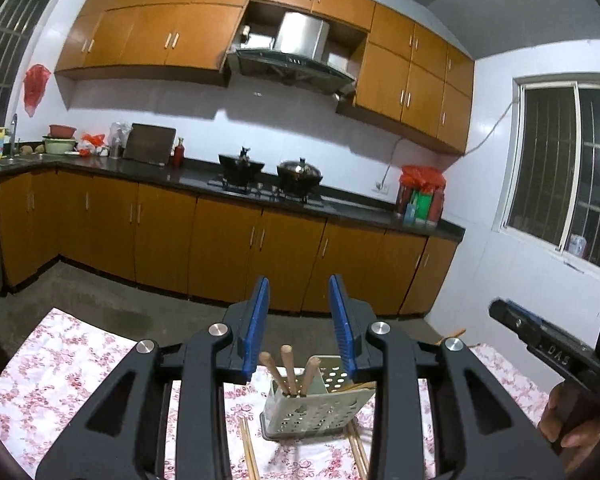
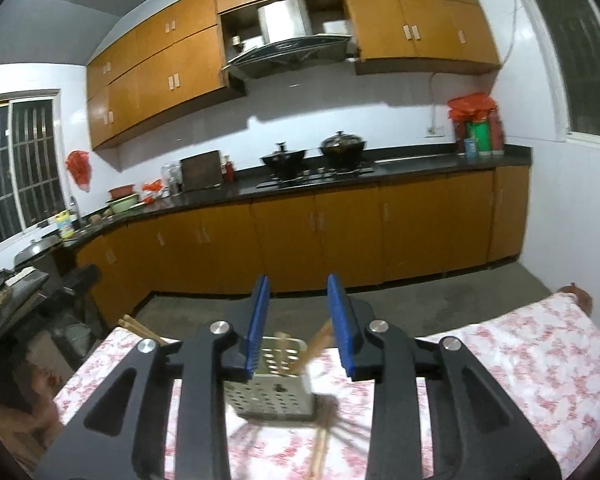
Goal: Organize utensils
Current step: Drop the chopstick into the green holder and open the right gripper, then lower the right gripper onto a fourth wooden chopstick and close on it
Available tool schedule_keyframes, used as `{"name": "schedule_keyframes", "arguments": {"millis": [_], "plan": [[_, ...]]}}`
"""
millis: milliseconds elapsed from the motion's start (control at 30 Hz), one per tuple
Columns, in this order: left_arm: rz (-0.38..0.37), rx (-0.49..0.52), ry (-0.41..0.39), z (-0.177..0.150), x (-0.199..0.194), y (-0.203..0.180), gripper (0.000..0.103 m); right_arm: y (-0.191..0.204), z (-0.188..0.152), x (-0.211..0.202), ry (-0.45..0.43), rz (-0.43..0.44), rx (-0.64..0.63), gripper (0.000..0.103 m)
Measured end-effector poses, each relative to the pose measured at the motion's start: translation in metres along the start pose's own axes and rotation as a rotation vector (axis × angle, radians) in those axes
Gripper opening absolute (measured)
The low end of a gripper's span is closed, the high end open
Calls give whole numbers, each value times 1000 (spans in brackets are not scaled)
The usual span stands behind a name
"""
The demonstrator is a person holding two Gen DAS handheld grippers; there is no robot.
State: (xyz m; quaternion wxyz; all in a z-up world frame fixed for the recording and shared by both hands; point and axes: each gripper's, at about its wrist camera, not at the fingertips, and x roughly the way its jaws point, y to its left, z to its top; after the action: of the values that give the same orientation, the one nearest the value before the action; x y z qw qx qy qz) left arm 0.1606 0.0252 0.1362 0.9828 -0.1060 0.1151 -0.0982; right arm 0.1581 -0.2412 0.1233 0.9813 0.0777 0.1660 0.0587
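A white perforated utensil holder (image 1: 318,402) stands on the floral tablecloth (image 1: 52,376), with three wooden handles (image 1: 287,368) upright in it. Loose chopsticks (image 1: 249,450) lie on the cloth beside it. My left gripper (image 1: 299,320) is open and empty, raised above and behind the holder. The right gripper's body (image 1: 540,338) shows at the right edge of the left wrist view. In the right wrist view my right gripper (image 2: 298,320) is open and empty above the same holder (image 2: 270,390), which is blurred, with wooden sticks (image 2: 320,444) lying in front of it.
The table's far edge (image 2: 500,320) drops to a concrete floor. Beyond it are orange kitchen cabinets (image 1: 228,240), a dark counter with two woks (image 1: 298,174) and windows at both sides. More chopsticks (image 2: 140,330) lie at the table's far left corner.
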Motion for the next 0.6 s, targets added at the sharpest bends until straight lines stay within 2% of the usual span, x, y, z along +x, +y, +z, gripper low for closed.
{"name": "schedule_keyframes", "arguments": {"millis": [133, 233, 367, 467, 500, 600], "plan": [[60, -7, -26, -10, -29, 15, 39, -35, -27, -1, 73, -92, 49, 35], [130, 4, 15, -31, -36, 28, 40, -59, -60, 15, 180, -133, 96, 35], [209, 30, 176, -80, -19, 48, 40, -66, -123, 45, 381, -136, 119, 35], [241, 40, 314, -121, -2, 59, 40, -53, -161, 60, 483, -81, 106, 27], [242, 36, 364, -137, 4, 62, 40, -47, -173, 63, 511, -55, 103, 26], [231, 30, 444, -163, 11, 62, 40, -33, -194, 70, 553, -9, 77, 23]]}}
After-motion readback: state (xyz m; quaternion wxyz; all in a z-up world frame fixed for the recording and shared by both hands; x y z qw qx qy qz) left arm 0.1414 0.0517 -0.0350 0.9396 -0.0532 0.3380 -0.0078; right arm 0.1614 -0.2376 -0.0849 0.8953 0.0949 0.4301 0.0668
